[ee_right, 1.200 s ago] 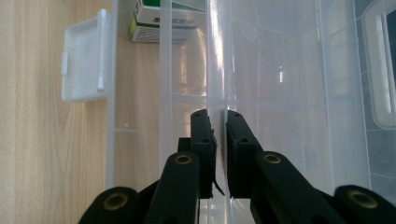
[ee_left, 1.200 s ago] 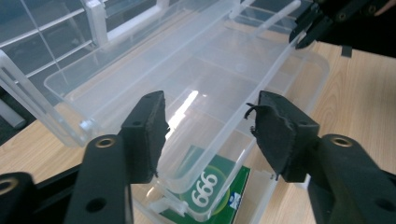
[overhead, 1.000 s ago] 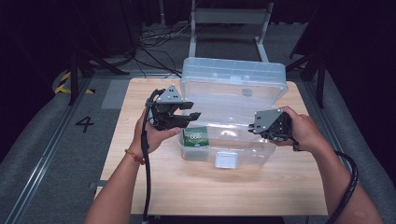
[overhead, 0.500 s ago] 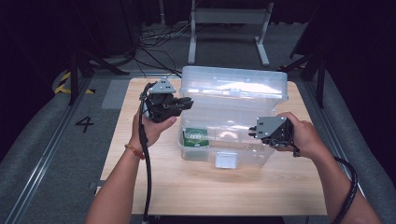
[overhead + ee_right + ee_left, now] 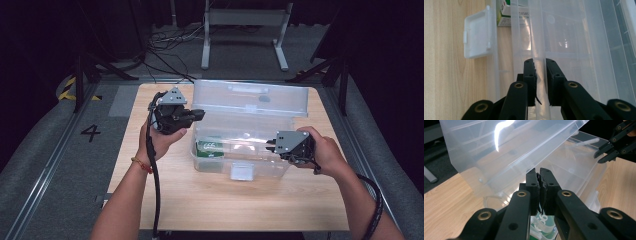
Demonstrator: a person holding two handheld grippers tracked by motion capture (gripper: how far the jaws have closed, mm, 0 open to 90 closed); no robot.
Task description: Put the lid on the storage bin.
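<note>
A clear plastic storage box (image 5: 260,162) stands on the wooden table (image 5: 225,200) with its lid (image 5: 245,97) swung up at the back. A green and white carton (image 5: 209,147) lies inside at the front left. My left gripper (image 5: 199,114) hovers by the lid's left end. Its jaws have just been closing and stand shut with nothing between them; in its own view the pads (image 5: 540,173) meet in front of the lid. My right gripper (image 5: 270,145) is shut on the box's right rim, and clear wall runs between its jaws (image 5: 539,62).
The box's white front latch (image 5: 241,171) hangs open; the right gripper view has it beside the carton (image 5: 506,12). Bare wood lies left, right and in front of the box. A metal stand (image 5: 245,30) and cables sit on the dark floor behind.
The left gripper's jaws have gone from apart to shut and the hand has drawn slightly left, away from the box. The right gripper stays on the rim.
</note>
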